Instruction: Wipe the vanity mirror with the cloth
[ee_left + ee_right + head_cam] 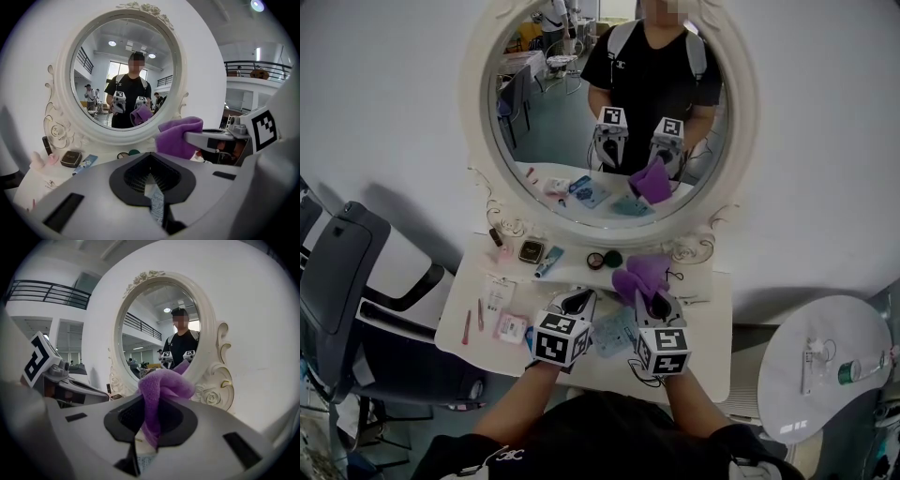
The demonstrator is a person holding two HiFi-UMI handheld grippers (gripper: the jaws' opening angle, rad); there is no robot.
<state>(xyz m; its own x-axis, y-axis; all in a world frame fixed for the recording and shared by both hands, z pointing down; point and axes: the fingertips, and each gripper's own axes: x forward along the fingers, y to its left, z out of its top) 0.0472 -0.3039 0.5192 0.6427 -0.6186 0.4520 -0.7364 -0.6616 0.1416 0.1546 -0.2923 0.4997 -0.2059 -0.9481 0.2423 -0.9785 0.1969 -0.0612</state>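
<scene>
Cloth of purple fleece (637, 278): pinched in our right gripper (654, 305), just short of the oval white-framed vanity mirror (478, 112), which lies ahead and upward. Our left gripper (577, 302): jaws together, empty.

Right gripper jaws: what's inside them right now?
The purple cloth, pinched in the right gripper, bunched above the jaws. The clamped fold itself is covered by them.

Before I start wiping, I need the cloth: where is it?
In the head view the purple cloth is clamped in the right gripper, right of centre over the vanity table, just below the mirror.
</scene>
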